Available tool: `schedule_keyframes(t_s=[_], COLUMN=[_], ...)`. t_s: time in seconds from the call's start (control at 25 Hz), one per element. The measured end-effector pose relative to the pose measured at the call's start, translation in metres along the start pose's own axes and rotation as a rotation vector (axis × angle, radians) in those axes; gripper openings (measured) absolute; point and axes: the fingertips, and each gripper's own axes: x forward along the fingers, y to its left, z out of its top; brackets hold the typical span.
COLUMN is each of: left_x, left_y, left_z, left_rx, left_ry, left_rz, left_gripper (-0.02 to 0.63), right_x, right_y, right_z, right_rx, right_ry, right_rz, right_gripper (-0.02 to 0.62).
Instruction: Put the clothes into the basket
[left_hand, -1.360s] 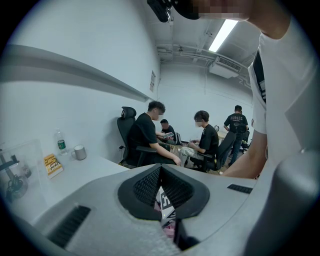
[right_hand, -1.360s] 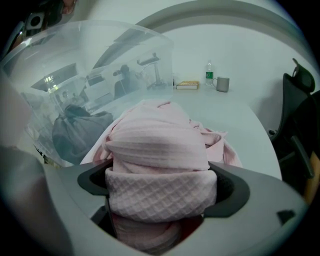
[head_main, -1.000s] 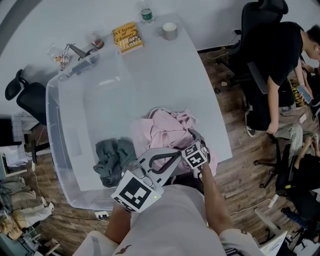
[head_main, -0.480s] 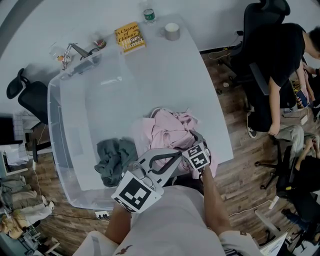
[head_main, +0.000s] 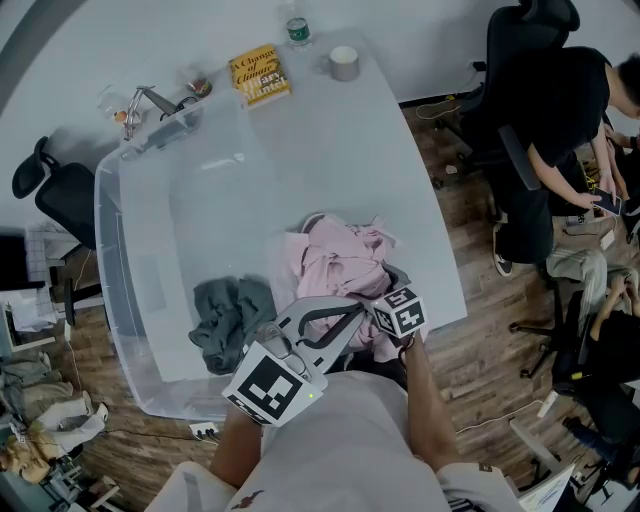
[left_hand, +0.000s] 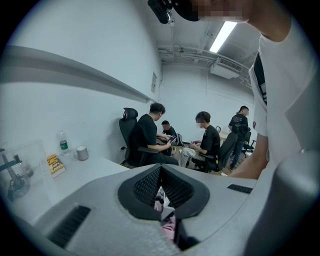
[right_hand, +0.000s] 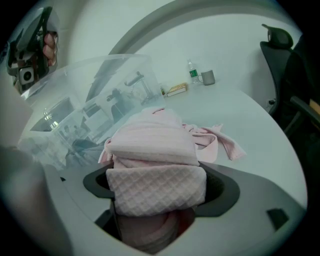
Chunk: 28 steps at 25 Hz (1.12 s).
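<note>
1. Pink clothes (head_main: 335, 262) are lying in a heap on the white counter (head_main: 400, 150), just right of the clear basket (head_main: 130, 200) and outside it.
2. The right tongs (right_hand: 156, 190) are reaching into the near side of that heap. Their jaws have just been closing, and a thick fold of quilted pink cloth is filling the gap between them, with the pads pressing on it from both sides.
3. The left tongs (left_hand: 161, 187) are hanging close to the person's body, pointing toward the pink clothes. Their jaws are meeting at the tips and holding nothing, and a narrow slit between them is showing pink cloth beyond.
4. A grey garment (head_main: 228, 315) is lying crumpled inside the basket at its near end.
5. At the far end of the counter, a yellow book (head_main: 257, 75), a mug (head_main: 342, 62) and a bottle (head_main: 292, 28) are sitting well apart from the clothes.
6. To the right, off the counter, people are sitting in office chairs.
</note>
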Motion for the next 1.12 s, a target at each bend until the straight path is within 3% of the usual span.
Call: schedule_keyframes(t_s=[0.28, 0.72, 1.12], left_x=[0.0, -0.004, -0.012], left_y=[0.002, 0.009, 0.009], left_z=[0.002, 0.003, 0.01], left_rx=[-0.009, -0.036, -0.009], left_ry=[-0.002, -0.008, -0.036], left_rz=[0.009, 0.041, 0.059], left_gripper=[0.006, 0.006, 0.006], right_x=[-0.013, -0.051, -0.091], right_y=[0.004, 0.017, 0.027], right_z=[0.013, 0.051, 0.088], right_rx=[0.062, 0.05, 0.046], right_ry=[-0.072, -0.194, -0.321], right_rz=[0.033, 0.042, 0.049], right_gripper=[0.445, 0.445, 0.445])
